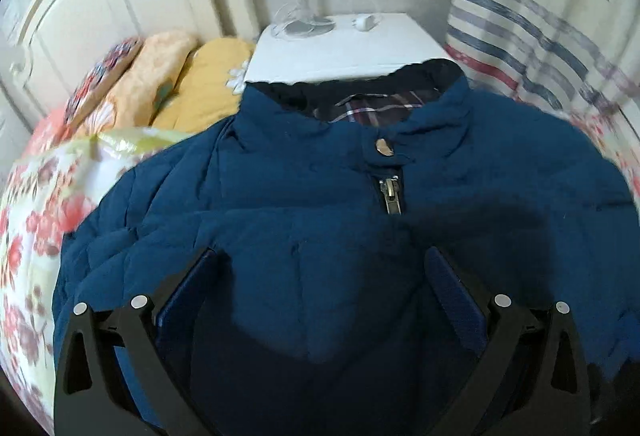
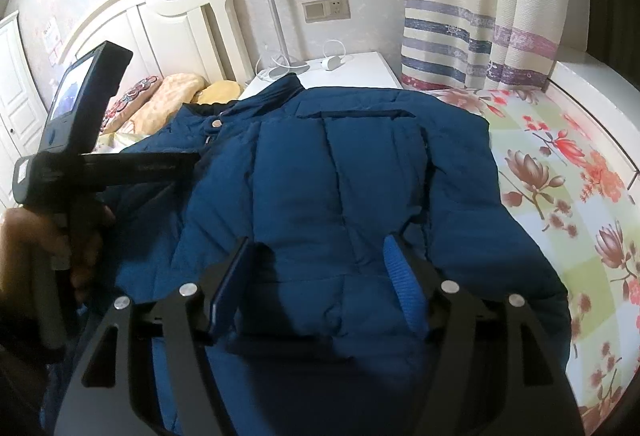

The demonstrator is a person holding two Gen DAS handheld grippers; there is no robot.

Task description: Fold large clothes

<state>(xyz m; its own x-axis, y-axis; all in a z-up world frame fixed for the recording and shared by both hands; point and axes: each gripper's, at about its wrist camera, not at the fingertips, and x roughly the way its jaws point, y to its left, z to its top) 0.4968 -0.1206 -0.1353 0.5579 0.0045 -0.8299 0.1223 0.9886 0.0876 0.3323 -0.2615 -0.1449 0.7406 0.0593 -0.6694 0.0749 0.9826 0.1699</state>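
left tool (image 1: 320,268) spread wide above the blue jacket (image 1: 320,204) on the floral bedspread (image 1: 36,220).

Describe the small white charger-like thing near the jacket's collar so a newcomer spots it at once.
Start at the bed with its floral sheet, where the blue padded jacket lies. Beyond its collar stands a white nightstand against the wall. The charger is the small white block on top, with a thin cable looped above it, unlike the flat round lamp base to its left.
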